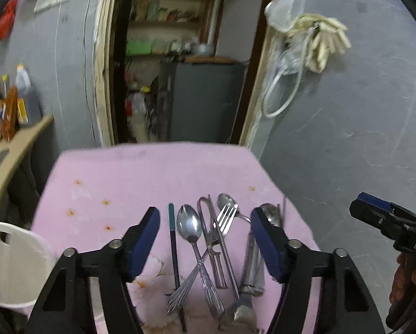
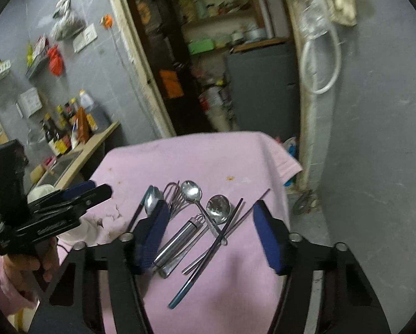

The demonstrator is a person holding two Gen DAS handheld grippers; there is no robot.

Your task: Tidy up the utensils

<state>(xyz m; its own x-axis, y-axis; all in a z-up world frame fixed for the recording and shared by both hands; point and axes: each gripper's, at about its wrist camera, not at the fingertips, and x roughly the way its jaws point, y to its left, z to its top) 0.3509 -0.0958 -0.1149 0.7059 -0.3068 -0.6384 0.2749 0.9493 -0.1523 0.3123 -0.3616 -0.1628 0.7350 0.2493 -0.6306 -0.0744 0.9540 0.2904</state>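
Both grippers hang above a pile of utensils (image 1: pixel 208 245) on a pink cloth (image 1: pixel 110 183). The left gripper (image 1: pixel 205 239) has its jaws apart and empty, framing a spoon (image 1: pixel 190 226) and a fork (image 1: pixel 223 218); the right gripper (image 2: pixel 210 236) is likewise apart and empty over a steel handle (image 2: pixel 177 239) and chopsticks (image 2: pixel 222 236). A white container (image 1: pixel 16 261) stands at the cloth's left edge. Best practice, as judged here: single out one piece lying free of the crossed ones, and close across its handle.
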